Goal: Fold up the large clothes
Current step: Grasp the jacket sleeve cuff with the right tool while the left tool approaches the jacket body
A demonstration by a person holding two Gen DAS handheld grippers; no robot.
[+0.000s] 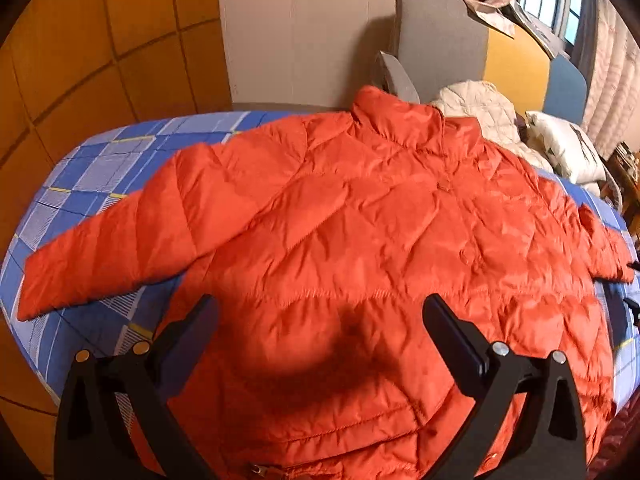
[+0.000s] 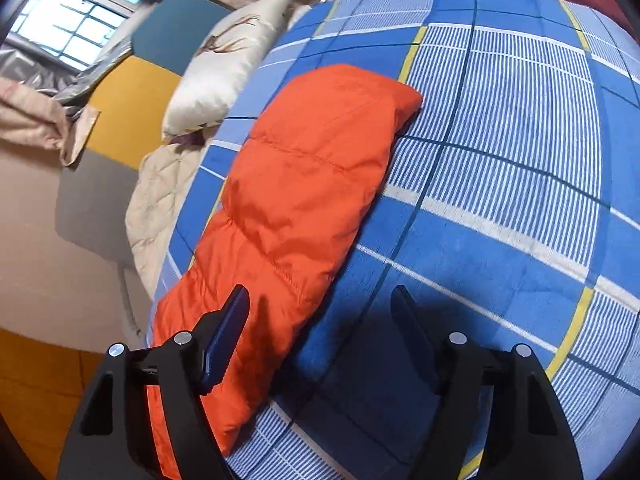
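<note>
An orange quilted puffer jacket (image 1: pixel 360 232) lies spread flat, front up, on a bed with a blue plaid sheet (image 1: pixel 92 176). Its collar points away and both sleeves stretch out sideways. My left gripper (image 1: pixel 320 312) is open and empty, hovering above the jacket's lower body. In the right wrist view one orange sleeve (image 2: pixel 304 184) lies straight on the sheet (image 2: pixel 500 168). My right gripper (image 2: pixel 320 304) is open and empty, just above the sleeve's near part, with its left finger over the fabric.
A cream quilted garment (image 1: pixel 480 108) and a white patterned pillow (image 1: pixel 568 144) lie at the bed's far right. A grey, yellow and blue headboard (image 1: pixel 516 60) stands behind. Orange wood panelling (image 1: pixel 80 60) borders the left. A window (image 2: pixel 76 28) is beyond.
</note>
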